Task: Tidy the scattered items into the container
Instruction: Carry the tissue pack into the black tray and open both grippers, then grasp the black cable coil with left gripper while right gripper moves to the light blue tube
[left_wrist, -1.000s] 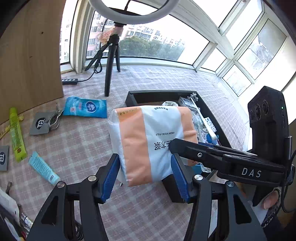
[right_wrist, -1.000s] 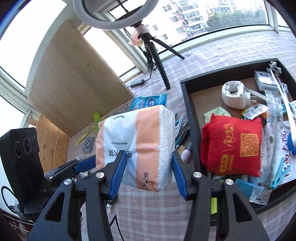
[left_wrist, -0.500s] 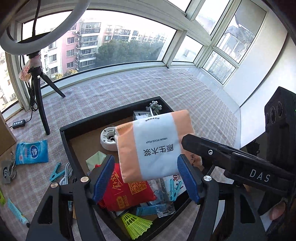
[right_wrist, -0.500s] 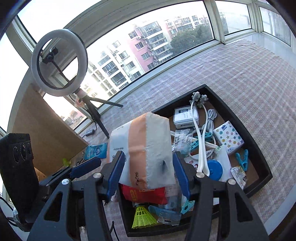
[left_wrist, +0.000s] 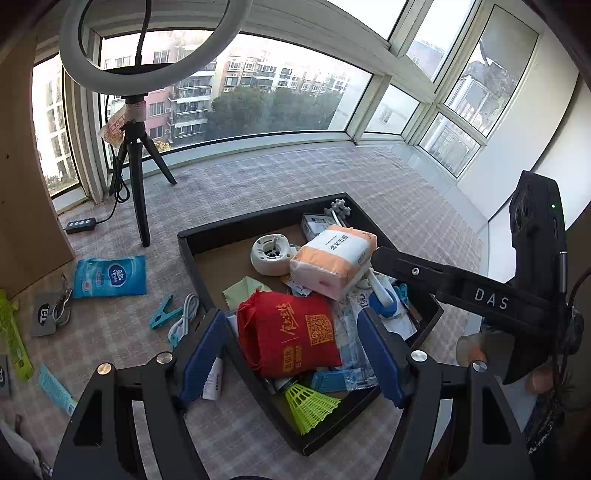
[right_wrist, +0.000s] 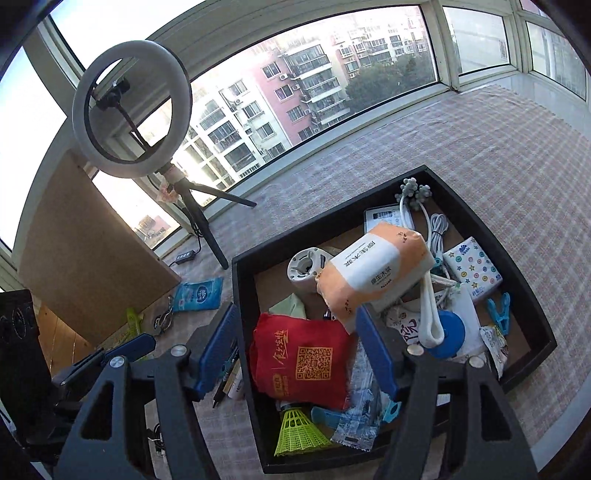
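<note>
We see a glossy orange-and-white plastic tissue pack (left_wrist: 334, 260) and a matt red cloth bag (left_wrist: 288, 334) in the matt black tray (left_wrist: 236, 225); the checked woven cloth surface (left_wrist: 258, 177) looks rough.

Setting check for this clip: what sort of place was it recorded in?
Most likely an enclosed apartment balcony or sunroom used as a recording spot. Curved windows look out on residential blocks, a ring light on a tripod stands by the glass, and household items lie around a black tray on a checked mat.
</note>
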